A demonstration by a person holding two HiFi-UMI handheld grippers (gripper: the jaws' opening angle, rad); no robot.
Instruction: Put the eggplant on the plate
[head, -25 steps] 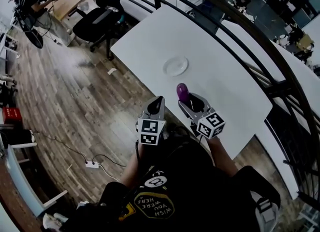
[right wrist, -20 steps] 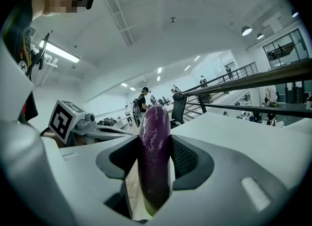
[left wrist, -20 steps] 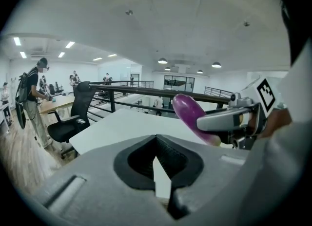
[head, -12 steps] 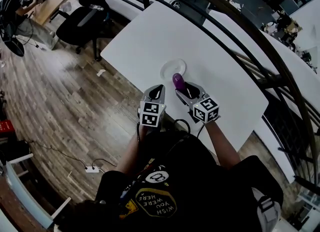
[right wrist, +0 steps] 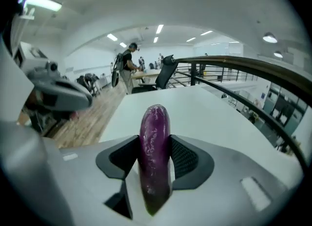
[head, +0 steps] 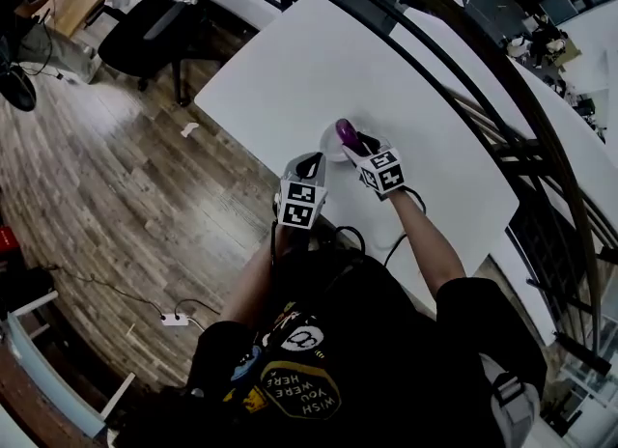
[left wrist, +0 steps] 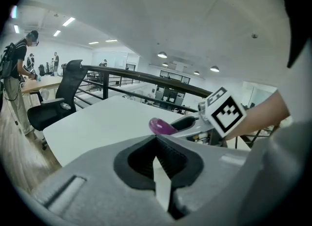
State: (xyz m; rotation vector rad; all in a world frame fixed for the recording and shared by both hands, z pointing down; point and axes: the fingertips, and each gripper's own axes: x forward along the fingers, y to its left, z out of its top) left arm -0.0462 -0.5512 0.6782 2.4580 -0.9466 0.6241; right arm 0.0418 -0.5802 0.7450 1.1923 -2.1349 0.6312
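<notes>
Nearest the person, the left gripper [head: 311, 161] hangs at the near edge of the table [head: 290, 60], jaws pressed together on nothing, and looks to have no part in the placing. Just beyond it, the right gripper [head: 355, 145] is clamped on the eggplant [right wrist: 155, 142], whose long axis runs straight out along the jaws, rounded tip forward. That tip appears to sit over the plate [head: 328, 150], so the set-down looks mostly downward.

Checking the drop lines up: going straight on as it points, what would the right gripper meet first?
Probably the plate: the eggplant in the right gripper overlaps it in the head view, though depth is unclear.
</notes>
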